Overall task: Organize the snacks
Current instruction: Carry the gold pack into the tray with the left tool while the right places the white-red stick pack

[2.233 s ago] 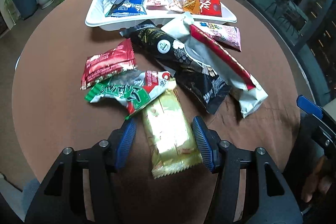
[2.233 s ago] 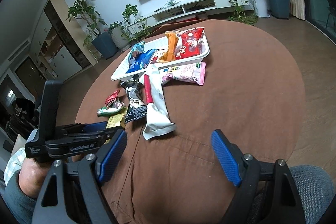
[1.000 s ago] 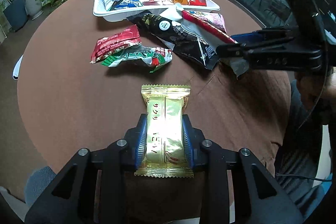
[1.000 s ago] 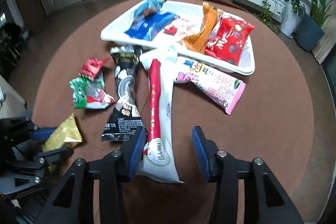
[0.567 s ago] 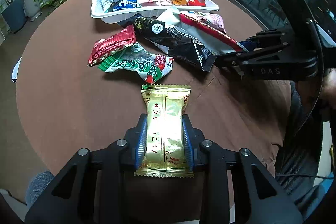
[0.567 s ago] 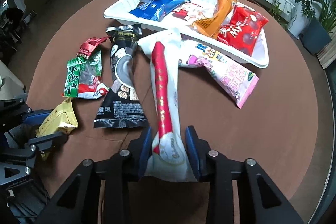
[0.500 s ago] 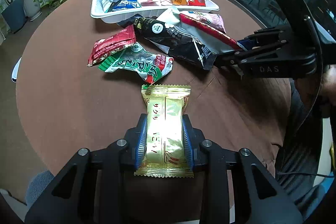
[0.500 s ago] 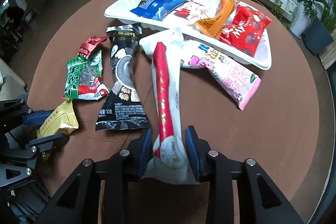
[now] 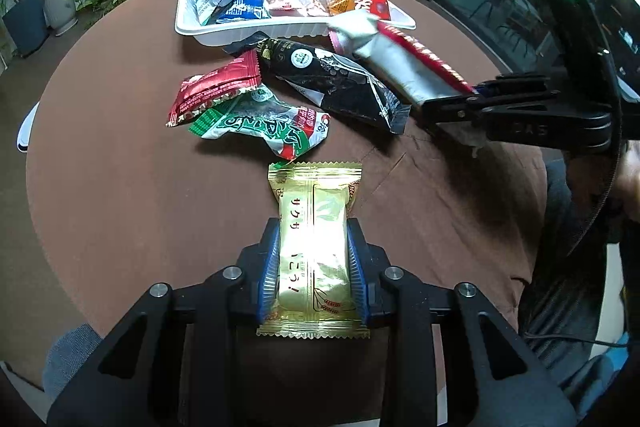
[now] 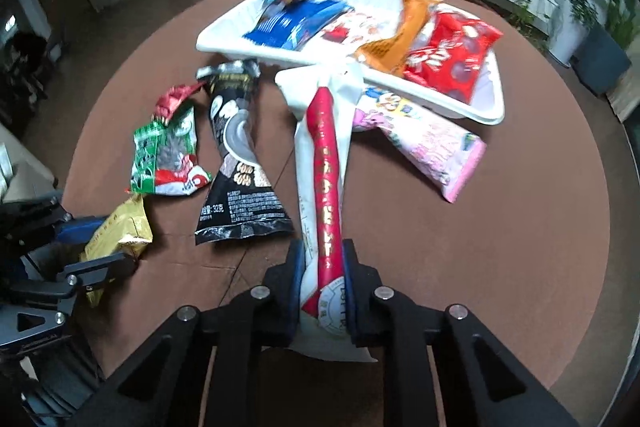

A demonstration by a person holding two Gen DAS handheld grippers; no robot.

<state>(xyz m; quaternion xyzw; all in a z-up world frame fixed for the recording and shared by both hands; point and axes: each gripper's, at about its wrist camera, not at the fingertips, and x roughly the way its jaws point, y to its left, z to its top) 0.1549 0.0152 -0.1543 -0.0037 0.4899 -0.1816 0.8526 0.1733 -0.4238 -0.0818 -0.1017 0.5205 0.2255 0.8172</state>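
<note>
At the left, the left gripper is clamped on a gold-foil snack packet, its blue pads pressing both long sides while the packet's far end juts forward over the round brown-clothed table. Just ahead of it lies a green-and-white crinkled packet, touching a red packet behind it. To their right a long black snack bag lies slanted, its far end reaching the white tray. The tray holds blue packets, an orange pouch and a red bag. Further right, the right gripper is closed on the near end of a long white-and-red packet, whose far end reaches the tray's front rim and overlaps a pink packet lying beside the tray.
</note>
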